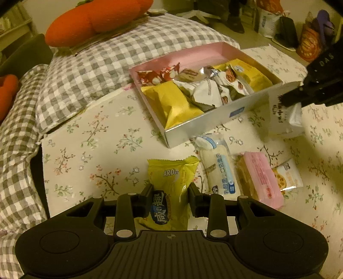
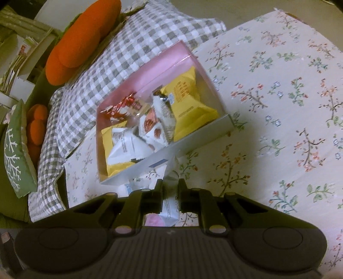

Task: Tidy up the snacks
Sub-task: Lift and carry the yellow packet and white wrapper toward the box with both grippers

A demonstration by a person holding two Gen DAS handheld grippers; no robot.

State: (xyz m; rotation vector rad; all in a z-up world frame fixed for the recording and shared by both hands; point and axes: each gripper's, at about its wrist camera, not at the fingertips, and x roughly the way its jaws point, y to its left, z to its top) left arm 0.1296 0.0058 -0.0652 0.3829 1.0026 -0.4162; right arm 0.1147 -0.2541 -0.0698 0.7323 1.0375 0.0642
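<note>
Two grippers were in use over a floral tablecloth [image 1: 90,137]. The left gripper [image 1: 170,194] was clamped on a yellow snack packet [image 1: 171,182] printed with "ARDer", its fingers [image 1: 148,193] pressing the packet's sides; the packet's lower end lay between the jaws and its top end pointed toward the box. The right gripper [image 2: 170,188] was clenched tight on a white snack packet [image 2: 170,206], held near the front wall of the box; in the left wrist view the same packet [image 1: 285,115] hung from the black jaws at the right, just beside the box's right front corner.

The pink-lined box [image 1: 193,126] sat open on the tablecloth, its far side against a grey checked cushion [image 1: 96,64]. Inside: yellow packets at both ends, white and silver wrappers in the middle, red wrappers [image 1: 158,75] at the far left corner.

Three loose snacks lay on the cloth in front of the box, right of the yellow packet: a white and blue bar [image 1: 218,167], a pink packet [image 1: 261,178] just beside it, and a small white packet with a cracker picture [image 1: 287,176] partly under the pink one. An orange plush [image 1: 96,19] rested on the cushion behind.
</note>
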